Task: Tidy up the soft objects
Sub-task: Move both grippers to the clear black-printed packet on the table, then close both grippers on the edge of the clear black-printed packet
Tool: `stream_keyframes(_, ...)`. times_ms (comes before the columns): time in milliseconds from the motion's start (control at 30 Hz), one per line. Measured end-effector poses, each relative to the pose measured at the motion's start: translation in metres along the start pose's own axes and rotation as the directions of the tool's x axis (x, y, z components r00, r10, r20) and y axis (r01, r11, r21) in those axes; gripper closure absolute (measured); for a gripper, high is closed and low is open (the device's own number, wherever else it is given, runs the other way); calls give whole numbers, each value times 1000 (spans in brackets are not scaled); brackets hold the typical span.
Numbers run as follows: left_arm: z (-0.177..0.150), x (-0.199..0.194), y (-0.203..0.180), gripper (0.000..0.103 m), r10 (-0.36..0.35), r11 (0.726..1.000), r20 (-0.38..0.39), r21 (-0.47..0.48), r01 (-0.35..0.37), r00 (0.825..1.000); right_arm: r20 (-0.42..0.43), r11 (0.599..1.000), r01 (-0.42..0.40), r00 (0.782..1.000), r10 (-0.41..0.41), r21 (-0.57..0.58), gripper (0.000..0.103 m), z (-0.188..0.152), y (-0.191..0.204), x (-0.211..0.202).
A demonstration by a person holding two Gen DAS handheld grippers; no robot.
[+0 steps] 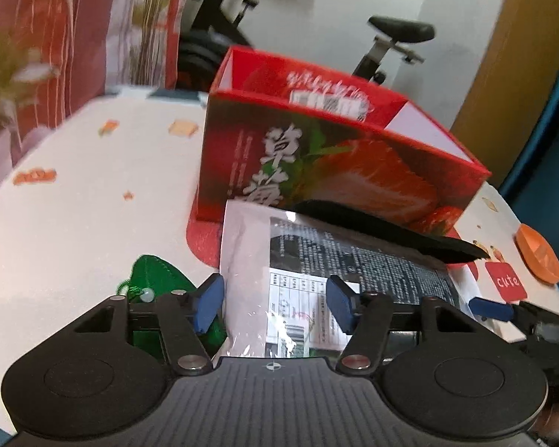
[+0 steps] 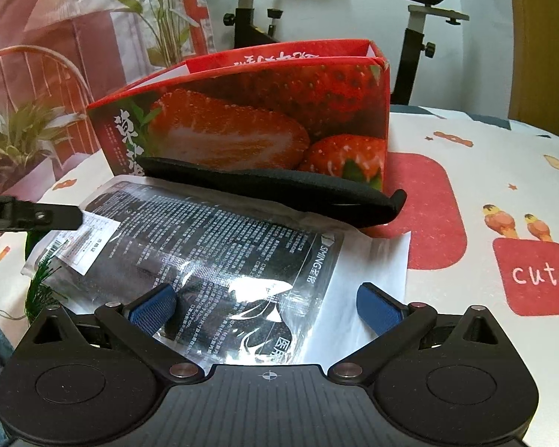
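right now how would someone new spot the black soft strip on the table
Find the big red strawberry box standing on the patterned tablecloth. Along the foot of its front face lies the black soft strip, with its near edge on the clear plastic package. Unlike the shiny, text-covered package, it is matte, plain black and long and narrow.

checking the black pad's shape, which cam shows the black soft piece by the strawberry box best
Right wrist view: the black soft piece shows full length against the strawberry box. The left wrist view shows it foreshortened and blurred.
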State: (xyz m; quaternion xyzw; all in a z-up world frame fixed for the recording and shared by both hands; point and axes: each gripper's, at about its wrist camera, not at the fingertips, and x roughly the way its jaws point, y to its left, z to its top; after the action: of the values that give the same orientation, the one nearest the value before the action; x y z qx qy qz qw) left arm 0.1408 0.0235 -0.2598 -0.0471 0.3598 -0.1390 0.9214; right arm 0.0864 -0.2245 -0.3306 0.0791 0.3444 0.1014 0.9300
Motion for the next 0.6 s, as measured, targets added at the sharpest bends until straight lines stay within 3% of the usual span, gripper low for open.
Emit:
stream_keyframes(200, 13, 21, 10, 43, -2, 999, -62, -39, -1, 998, -2, 1000, -2, 1000, 2, 2, 0, 0, 1, 0)
stream_keyframes(433, 8, 17, 11, 69, -56, 997, -50, -62, 53, 997, -1, 1000, 1, 1000, -1, -1, 0, 0, 1, 0)
stream_keyframes(600, 4, 9, 9, 70, -59, 997, -14, -46, 59, 998, -1, 1000, 3, 1000, -3, 1, 0, 0, 2, 1)
